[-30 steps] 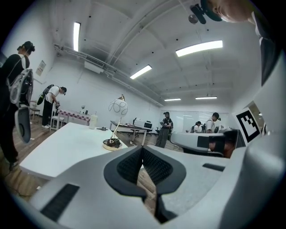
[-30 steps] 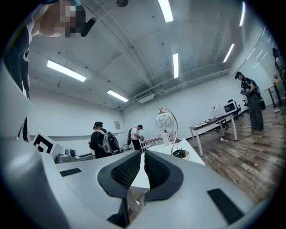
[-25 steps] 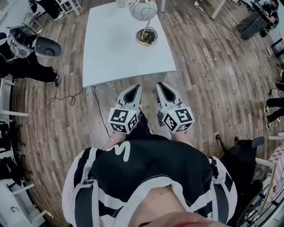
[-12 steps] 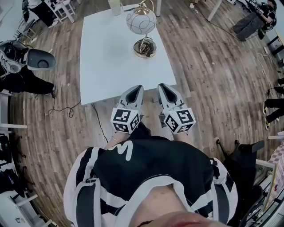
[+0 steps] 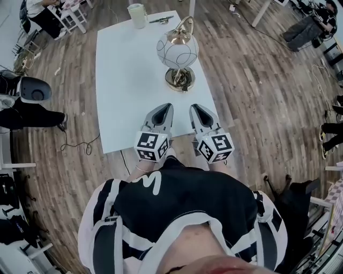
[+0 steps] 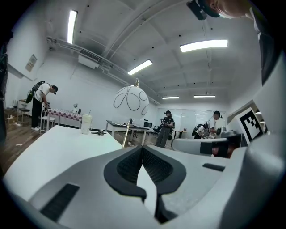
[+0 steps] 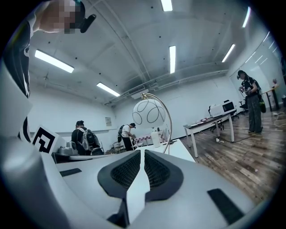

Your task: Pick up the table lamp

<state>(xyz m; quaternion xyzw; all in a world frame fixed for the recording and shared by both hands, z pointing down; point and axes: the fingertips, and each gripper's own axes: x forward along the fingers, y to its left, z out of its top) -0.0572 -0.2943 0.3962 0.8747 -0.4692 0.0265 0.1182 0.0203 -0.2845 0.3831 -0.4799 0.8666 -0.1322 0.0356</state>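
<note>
1. I hold my left gripper [image 5: 163, 108] out in front of my waist, roughly level, with its nose over the near edge of the white rectangular counter [image 5: 123, 80]. Its jaws are pressed together and hold nothing.
2. My right gripper [image 5: 196, 108] is just beside it, parallel and also level. Its jaws stand a thin slit apart with nothing between them.
3. The brass-based table lamp [image 5: 177, 51] with its white globe shade stands upright on the counter's right side. It is ahead of both grippers and untouched.
4. A pale cup [image 5: 138, 15] stands at the counter's far edge.
</note>
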